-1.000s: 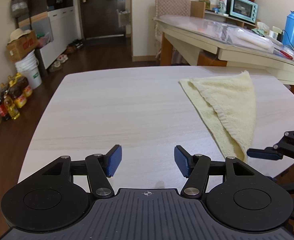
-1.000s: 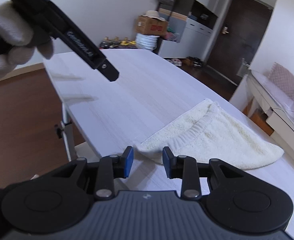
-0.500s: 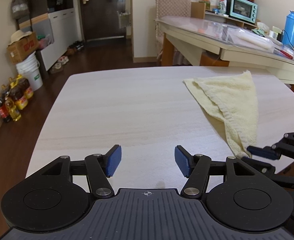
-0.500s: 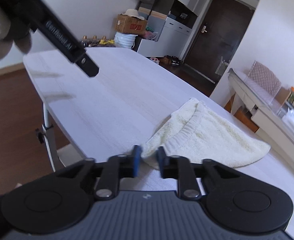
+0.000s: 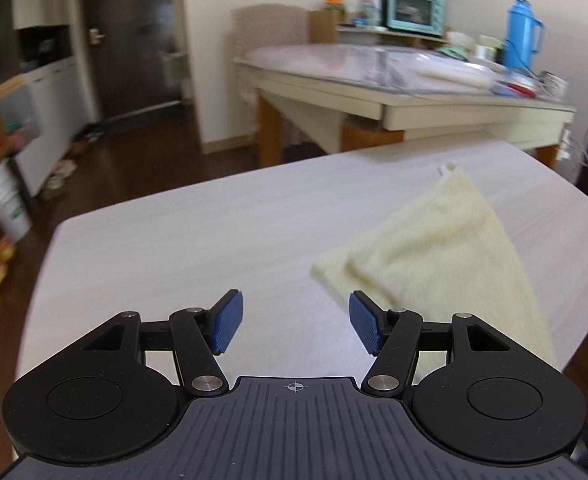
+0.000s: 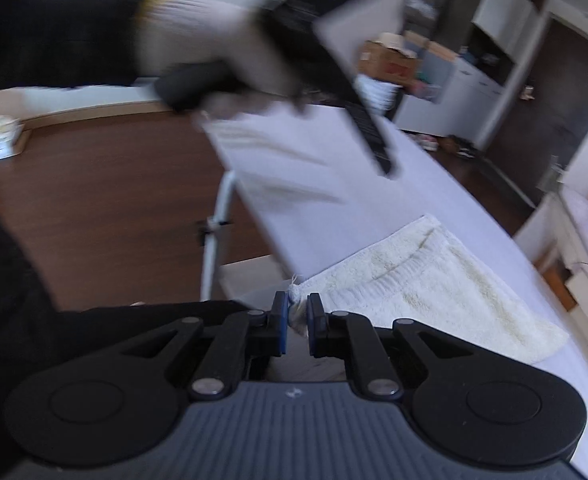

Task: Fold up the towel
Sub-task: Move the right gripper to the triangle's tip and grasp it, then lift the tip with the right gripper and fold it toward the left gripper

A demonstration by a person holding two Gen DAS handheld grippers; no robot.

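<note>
Item: towel [image 6: 434, 280], pale yellow terry, lying in a rough triangle near the right-hand edge of the table [image 5: 174, 248], one tasselled corner drawn out at the near edge.

Right gripper [image 6: 296, 316]: we find its blue pads nearly together, pinching that corner.

Left gripper [image 5: 294, 324]: fingers moderately wide, nothing between them, hovering over bare tabletop just beside the towel's left point.

Step, as we judge it: taking hold of corners ahead of the fold. Next, we think, the left gripper must reach a second corner and pinch it.

Views: only the right wrist shows the pinch and the gloved hand [image 6: 198, 40]; only the left wrist shows the towel's far corner.
</note>
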